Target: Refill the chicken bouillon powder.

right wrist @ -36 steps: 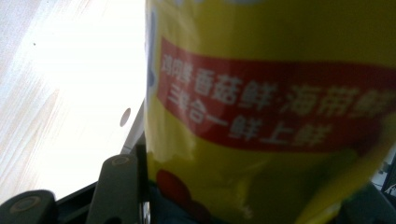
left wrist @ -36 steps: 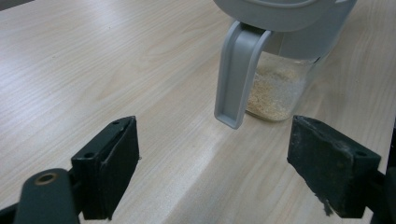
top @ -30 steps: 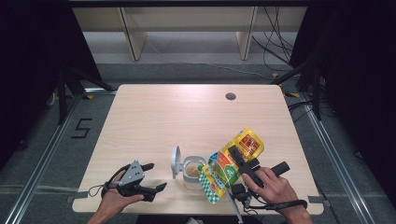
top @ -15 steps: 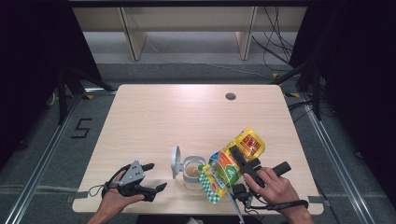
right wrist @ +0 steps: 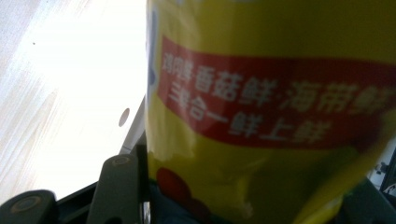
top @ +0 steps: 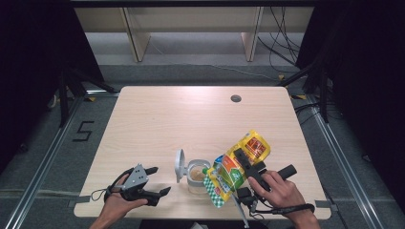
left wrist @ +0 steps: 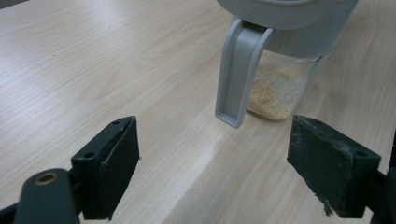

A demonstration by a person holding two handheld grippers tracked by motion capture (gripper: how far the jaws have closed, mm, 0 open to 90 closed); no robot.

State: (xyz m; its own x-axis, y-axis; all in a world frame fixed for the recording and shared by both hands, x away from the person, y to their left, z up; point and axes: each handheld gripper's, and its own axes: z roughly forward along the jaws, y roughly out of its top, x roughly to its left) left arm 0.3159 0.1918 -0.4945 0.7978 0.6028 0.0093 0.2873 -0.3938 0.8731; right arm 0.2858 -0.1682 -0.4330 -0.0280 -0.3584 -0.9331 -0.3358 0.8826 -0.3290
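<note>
Near the front edge of the pale wooden tabletop (top: pixel 191 119), a small clear jar (top: pixel 197 175) with a grey rim, upright, a layer of tan granules at its bottom. Just left of the jar, touching its rim, a round grey lid (top: pixel 179 164) flipped open and standing on edge. From the left gripper view, the same jar (left wrist: pixel 285 79) straight ahead, a grey handle-like tab (left wrist: pixel 238 74) hanging down its side, granules visible through the clear wall. Well to the left of the jar, the left gripper (top: pixel 155 183) held low over the tabletop in a hand (top: pixel 117 205), jaws spread wide with nothing between them, pointing toward the jar; in its own view (left wrist: pixel 215 172), bare wood between the two black pads. Just right of the jar, a yellow pouch (top: pixel 239 164) with red, green and orange print, tilted so that its lower green-checked end leans over the jar's mouth and its upper end points away to the right. Clamped on the pouch's middle, the right gripper (top: pixel 246 162), held by a hand (top: pixel 277 191) right of the jar near the front edge, a cable looping around the wrist. In the right gripper view, the yellow pouch (right wrist: pixel 271 112) pressed close to the lens, a red band of white characters across it, black jaws tight against its lower part. Far beyond the jar, toward the back of the tabletop, a small round hole (top: pixel 235 98).
</note>
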